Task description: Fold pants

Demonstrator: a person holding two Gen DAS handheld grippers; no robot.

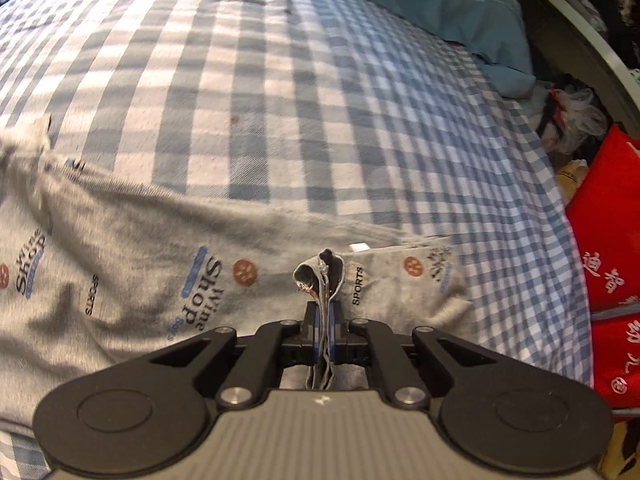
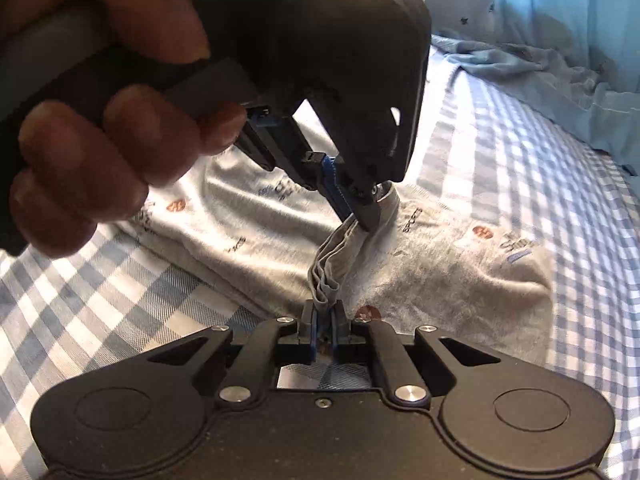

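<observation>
A bed covered in a blue-and-white checked cotton sheet (image 1: 280, 92) fills both views, with a crumpled teal-blue cloth (image 1: 452, 4) heaped at its far edge and a red fabric item with pale printed characters (image 1: 612, 248) beside the mattress. The pair of light grey knit pants printed with small logos and the word "SPORTS" (image 1: 132, 248) lies spread across the sheet, mostly flat, with one edge gathered upward.

The left gripper (image 2: 370, 216), held by a person's hand (image 2: 100, 168), has its jaws together on a bunched fold of the grey fabric. The right gripper (image 2: 326, 312) sits just beside it, its jaws likewise clamped on the same pleated ridge (image 2: 332, 268), so a short bridge of cloth runs between the two.

The pants look light, soft and limp, with no stiffness to hold a shape; they will likely sag and drape wherever they are unsupported, and the knit may stretch a little under tension. Slipping seems unlikely given several layers are pinched. Both holds sit close together on one edge, so a wider spacing along that edge would probably carry the fold over more evenly.
</observation>
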